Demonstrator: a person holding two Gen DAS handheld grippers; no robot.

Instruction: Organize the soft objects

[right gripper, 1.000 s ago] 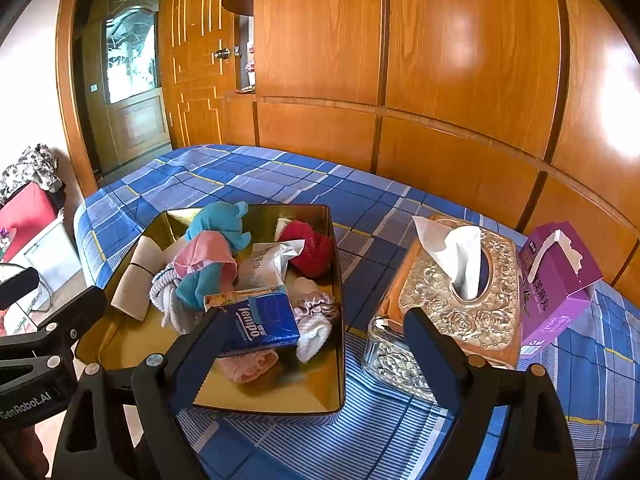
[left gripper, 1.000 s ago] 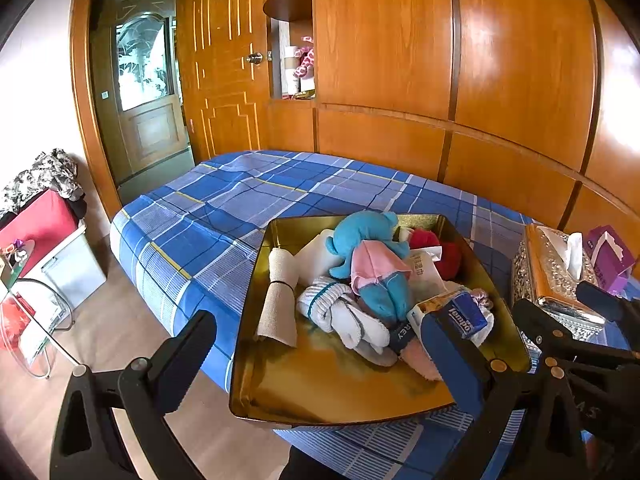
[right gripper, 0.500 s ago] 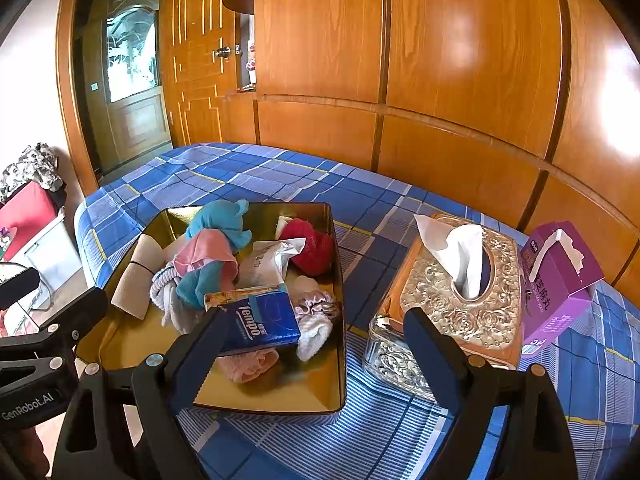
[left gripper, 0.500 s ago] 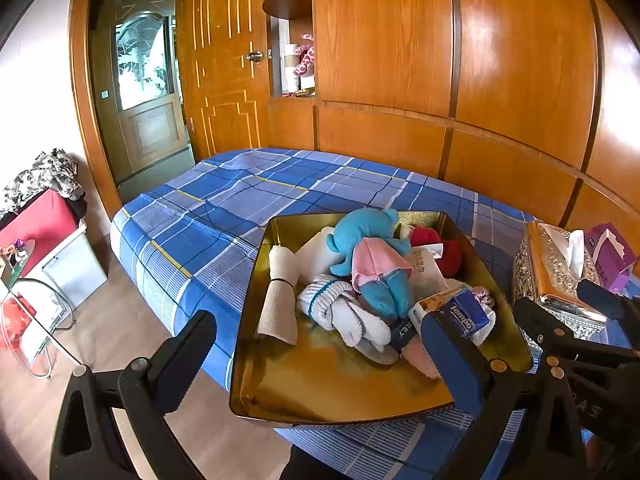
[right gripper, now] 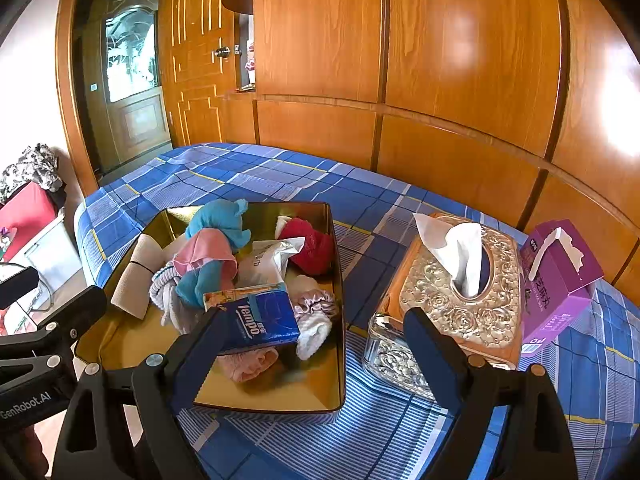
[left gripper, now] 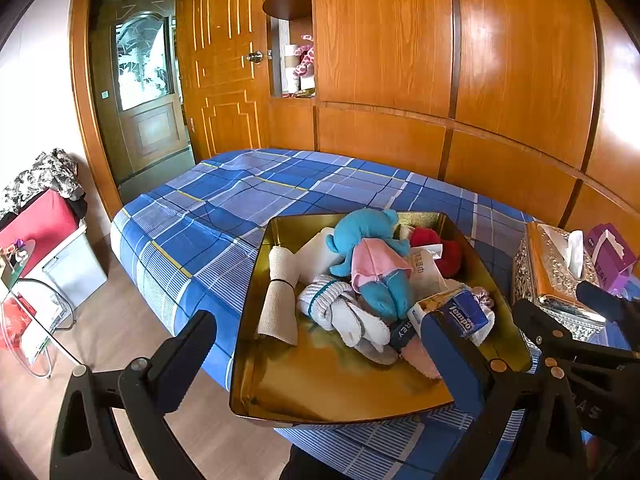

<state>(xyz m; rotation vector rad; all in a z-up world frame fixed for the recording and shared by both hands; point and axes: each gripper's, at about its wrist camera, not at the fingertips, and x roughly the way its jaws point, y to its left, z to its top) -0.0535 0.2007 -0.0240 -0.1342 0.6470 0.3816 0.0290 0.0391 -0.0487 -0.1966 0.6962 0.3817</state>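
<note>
A gold tray (left gripper: 316, 380) (right gripper: 338, 280) lies on the blue plaid bed (left gripper: 224, 208), piled with soft things. In it are a blue plush toy in a pink skirt (left gripper: 368, 232) (right gripper: 220, 216), a rolled beige cloth (left gripper: 280, 300) (right gripper: 140, 276), white socks (left gripper: 344, 308), a red fabric piece (left gripper: 436, 244) (right gripper: 312, 244), a pink cloth and a blue Tempo tissue pack (left gripper: 464, 312) (right gripper: 260, 316). My left gripper (left gripper: 320, 344) hovers open before the tray's near edge. My right gripper (right gripper: 316, 340) is open too, above the tray's right corner, holding nothing.
Right of the tray stand an ornate metal tissue box (right gripper: 460, 300) (left gripper: 552, 276) and a purple tissue carton (right gripper: 560, 280). A wooden wardrobe wall (left gripper: 400, 60) runs behind the bed. On the floor at left are a red-topped storage bin (left gripper: 40, 228) and a glass side table (left gripper: 24, 312).
</note>
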